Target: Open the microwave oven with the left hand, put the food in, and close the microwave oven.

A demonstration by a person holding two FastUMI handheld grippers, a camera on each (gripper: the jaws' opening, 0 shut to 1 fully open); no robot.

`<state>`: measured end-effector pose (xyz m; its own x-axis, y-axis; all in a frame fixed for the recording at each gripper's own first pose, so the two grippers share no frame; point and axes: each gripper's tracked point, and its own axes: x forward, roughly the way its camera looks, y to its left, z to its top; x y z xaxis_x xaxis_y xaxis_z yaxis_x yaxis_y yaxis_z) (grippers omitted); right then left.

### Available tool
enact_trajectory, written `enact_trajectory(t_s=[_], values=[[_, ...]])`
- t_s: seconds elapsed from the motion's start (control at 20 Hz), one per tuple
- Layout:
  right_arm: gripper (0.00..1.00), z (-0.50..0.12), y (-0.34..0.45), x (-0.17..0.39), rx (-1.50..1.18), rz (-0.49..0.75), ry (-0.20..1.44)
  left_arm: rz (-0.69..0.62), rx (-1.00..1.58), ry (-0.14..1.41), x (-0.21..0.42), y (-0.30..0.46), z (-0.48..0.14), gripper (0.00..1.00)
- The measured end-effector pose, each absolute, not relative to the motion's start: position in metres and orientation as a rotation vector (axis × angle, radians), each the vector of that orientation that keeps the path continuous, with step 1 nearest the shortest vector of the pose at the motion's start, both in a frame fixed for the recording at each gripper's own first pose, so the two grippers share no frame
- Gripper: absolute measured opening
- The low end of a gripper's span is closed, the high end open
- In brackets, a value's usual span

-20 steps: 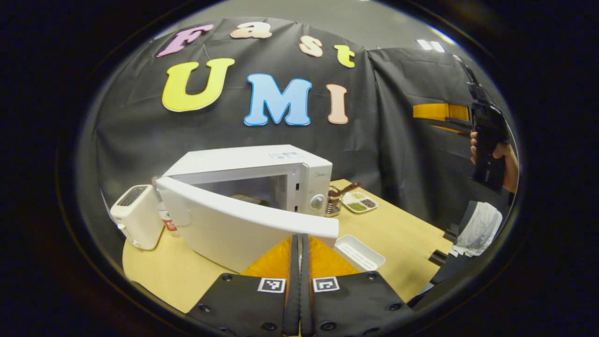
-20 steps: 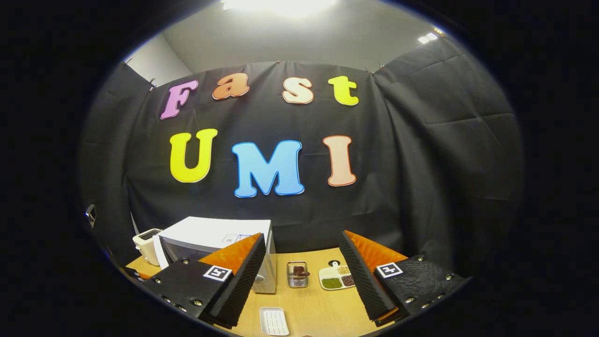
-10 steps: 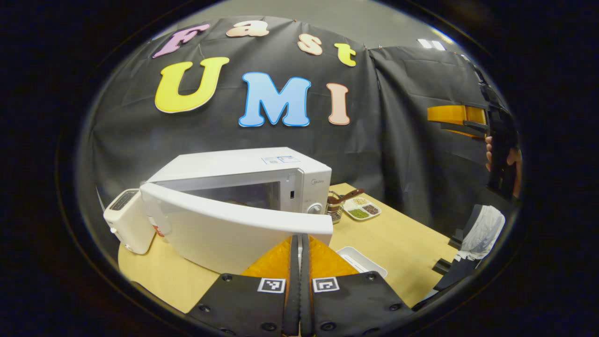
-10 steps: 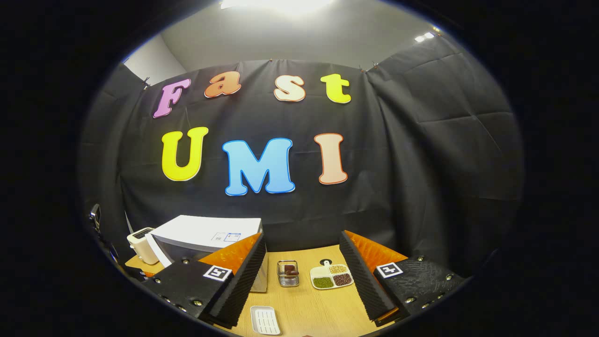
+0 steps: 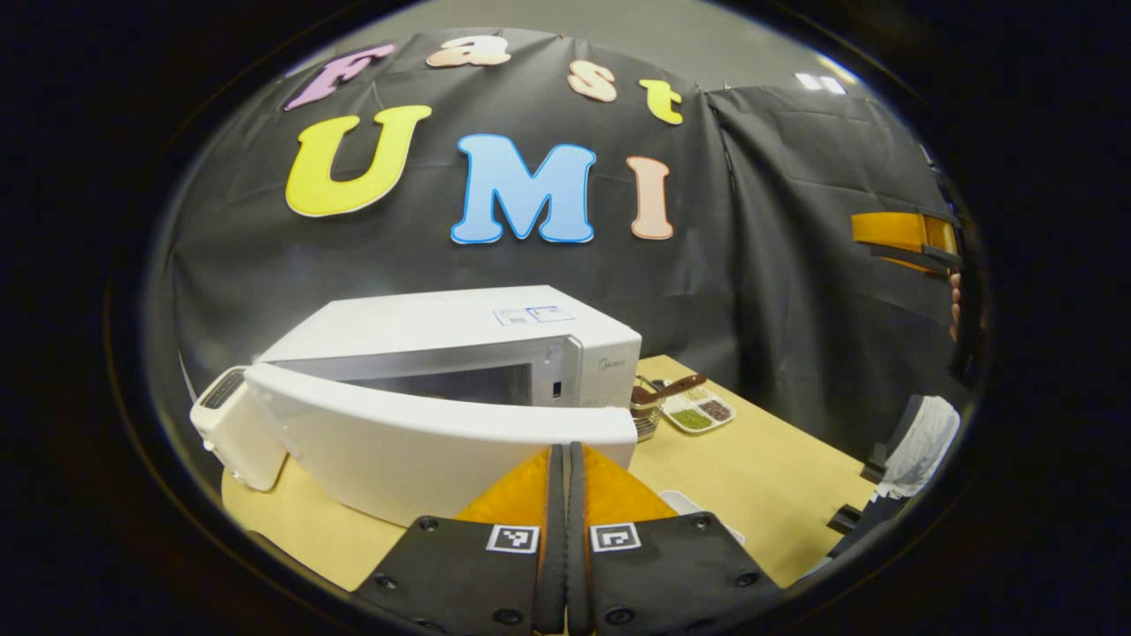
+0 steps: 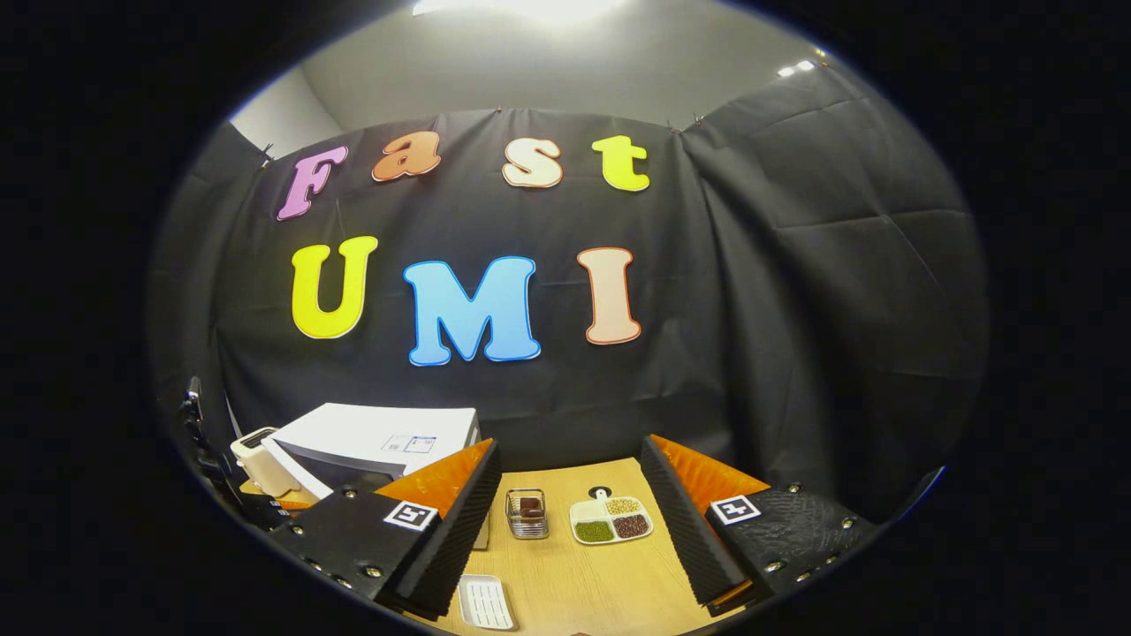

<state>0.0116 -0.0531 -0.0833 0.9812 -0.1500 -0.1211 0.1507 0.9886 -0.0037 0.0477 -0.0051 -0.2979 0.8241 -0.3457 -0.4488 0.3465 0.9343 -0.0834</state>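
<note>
Door [image 5: 415, 437] swung nearer shut since earlier frame; microwave oven [image 5: 459, 340] ajar.
Door's long axis horizontal, free edge touching closed left tongs [image 5: 565, 459]; right tongs [image 6: 570, 495] spread open above bench [image 6: 583, 583].

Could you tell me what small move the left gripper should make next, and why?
Probably keep pushing the microwave door toward the microwave oven until it meets the front. The left gripper, fingers together, sits against the door's free edge, and the door is ajar, a gap showing into the cavity. The right gripper hangs open, holding nothing.
</note>
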Motion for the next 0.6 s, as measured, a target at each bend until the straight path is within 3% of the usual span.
enact_trajectory(t_s=[0.6], values=[[0.96, -0.089, -0.059, 0.022, 0.018, -0.152, 0.139, -0.255, 0.039, 0.53, 0.093, -0.013, -0.313, 0.07]])
